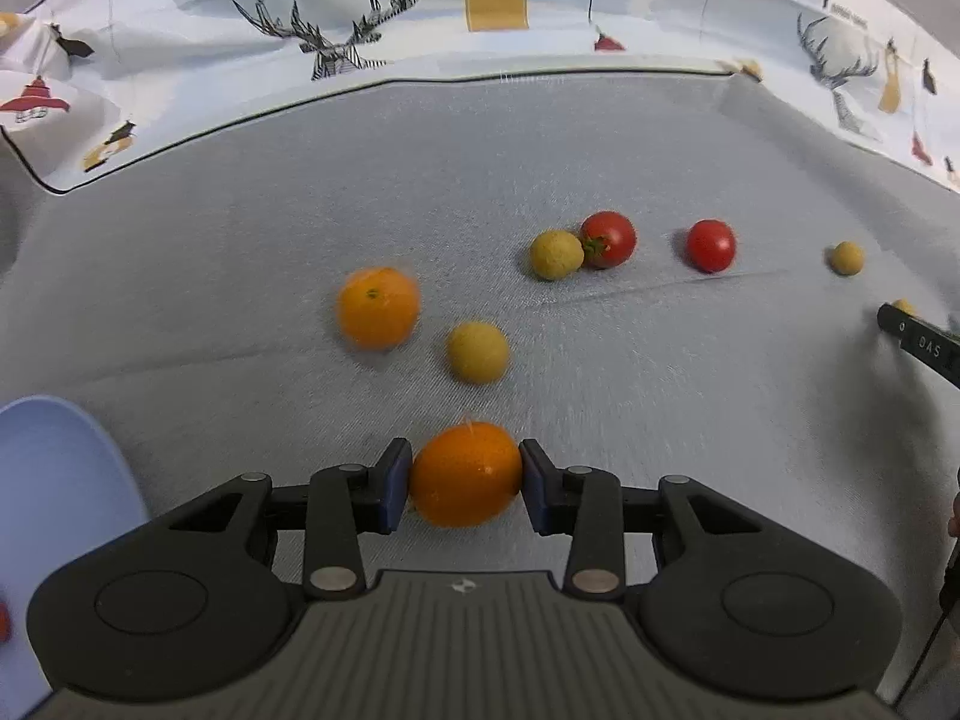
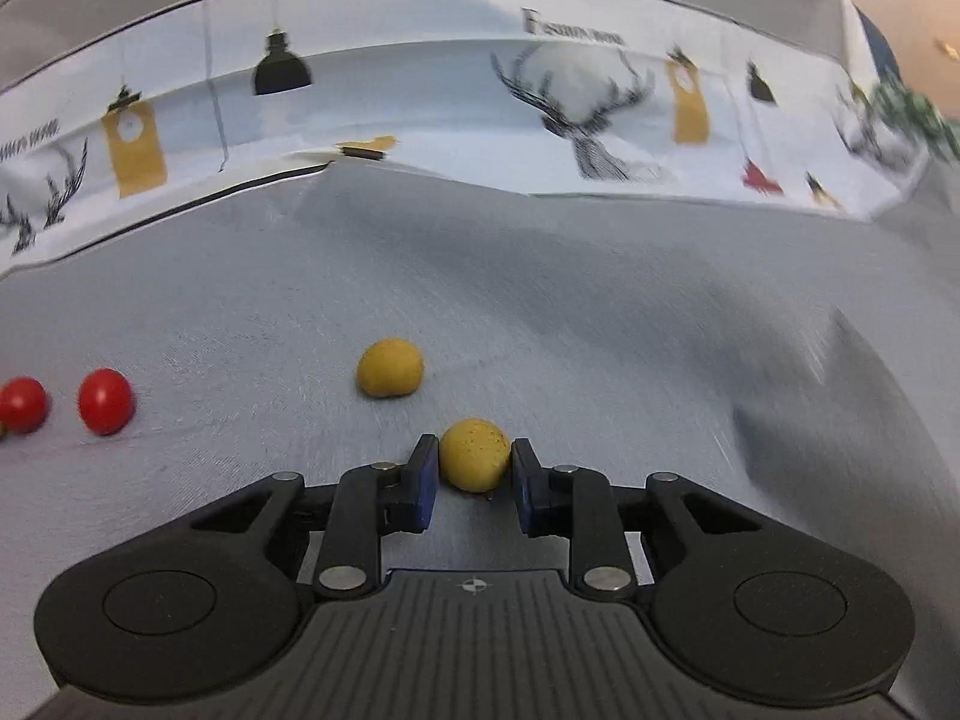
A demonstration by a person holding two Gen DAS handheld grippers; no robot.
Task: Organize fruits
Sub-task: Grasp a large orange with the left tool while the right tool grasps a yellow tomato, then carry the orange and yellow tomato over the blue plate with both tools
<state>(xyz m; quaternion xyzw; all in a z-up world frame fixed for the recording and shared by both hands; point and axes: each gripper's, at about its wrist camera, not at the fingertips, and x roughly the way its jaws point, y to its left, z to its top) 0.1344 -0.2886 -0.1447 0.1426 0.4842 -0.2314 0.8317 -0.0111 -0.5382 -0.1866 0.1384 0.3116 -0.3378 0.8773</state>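
Note:
My left gripper [image 1: 465, 483] is shut on an orange [image 1: 465, 474] just above the grey cloth. Ahead lie a second orange [image 1: 378, 316], a yellow fruit [image 1: 477, 352], another yellow fruit [image 1: 555, 254] touching a red tomato [image 1: 609, 239], a second tomato [image 1: 711, 245] and a small yellow fruit [image 1: 846, 257]. A pale blue plate [image 1: 54, 480] sits at the left. My right gripper [image 2: 473, 465] is shut on a yellow fruit [image 2: 474, 453]. Beyond it lie a yellow fruit [image 2: 390, 368] and two tomatoes [image 2: 105, 401] [image 2: 21, 405].
A grey cloth [image 1: 480, 168] covers the table, with a white printed cloth [image 1: 360, 18] along its far edge. The right gripper's black finger [image 1: 918, 342] shows at the right edge of the left wrist view. The cloth is rumpled at the right [image 2: 810, 360].

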